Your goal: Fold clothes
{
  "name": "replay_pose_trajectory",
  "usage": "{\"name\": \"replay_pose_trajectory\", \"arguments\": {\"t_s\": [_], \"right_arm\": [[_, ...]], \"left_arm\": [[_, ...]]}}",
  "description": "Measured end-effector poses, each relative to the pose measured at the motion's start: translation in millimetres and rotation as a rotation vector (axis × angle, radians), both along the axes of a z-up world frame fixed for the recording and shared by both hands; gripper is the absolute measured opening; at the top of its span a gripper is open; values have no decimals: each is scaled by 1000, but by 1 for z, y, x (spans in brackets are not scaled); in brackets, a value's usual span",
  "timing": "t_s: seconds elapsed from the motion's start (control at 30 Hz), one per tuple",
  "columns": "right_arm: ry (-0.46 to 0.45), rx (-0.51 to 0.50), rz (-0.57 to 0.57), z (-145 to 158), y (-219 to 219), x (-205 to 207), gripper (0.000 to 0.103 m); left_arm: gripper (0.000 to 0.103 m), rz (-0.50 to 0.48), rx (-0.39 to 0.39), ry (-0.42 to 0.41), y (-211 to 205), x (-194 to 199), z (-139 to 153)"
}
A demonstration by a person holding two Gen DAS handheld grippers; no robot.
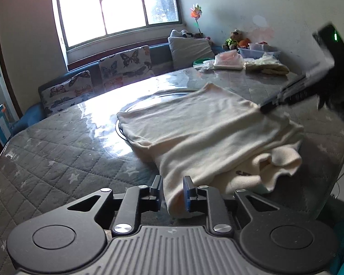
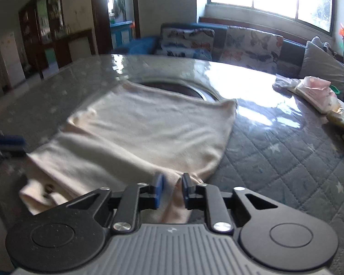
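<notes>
The quilted, star-printed tabletop carries a cream garment, folded over and lying across a round inset at its middle. Dark lettering on a lower layer is too small to read. The left claw clenches the garment's near fold between its fingers. The right claw pinches a bunched edge of the same cloth.
</notes>
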State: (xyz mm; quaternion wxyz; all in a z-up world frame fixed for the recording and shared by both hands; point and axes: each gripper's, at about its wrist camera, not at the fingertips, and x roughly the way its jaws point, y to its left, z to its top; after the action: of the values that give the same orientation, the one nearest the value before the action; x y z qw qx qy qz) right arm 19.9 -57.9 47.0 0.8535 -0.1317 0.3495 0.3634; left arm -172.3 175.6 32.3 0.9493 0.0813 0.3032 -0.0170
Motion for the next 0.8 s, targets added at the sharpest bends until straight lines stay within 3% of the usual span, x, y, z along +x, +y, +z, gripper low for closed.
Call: {"name": "replay_pose_trajectory", "arguments": {"t_s": [0.13, 0.27, 0.5, 0.67, 0.8], "right_arm": [[-32, 47, 5, 8, -3, -3, 19], [-53, 74, 48, 14, 6, -7, 19], [8, 115, 124, -1, 40, -12, 19], [16, 110, 104, -9, 45, -10, 19], [16, 77, 49, -14, 24, -3, 18]], "left_arm": [[32, 24, -62, -5, 3, 12, 9], [33, 18, -116, 0, -5, 38, 12], [33, -3, -190, 25, -19, 88, 5], [32, 45, -218, 93, -11, 109, -12], [34, 59, -234, 101, -3, 107, -18]]}}
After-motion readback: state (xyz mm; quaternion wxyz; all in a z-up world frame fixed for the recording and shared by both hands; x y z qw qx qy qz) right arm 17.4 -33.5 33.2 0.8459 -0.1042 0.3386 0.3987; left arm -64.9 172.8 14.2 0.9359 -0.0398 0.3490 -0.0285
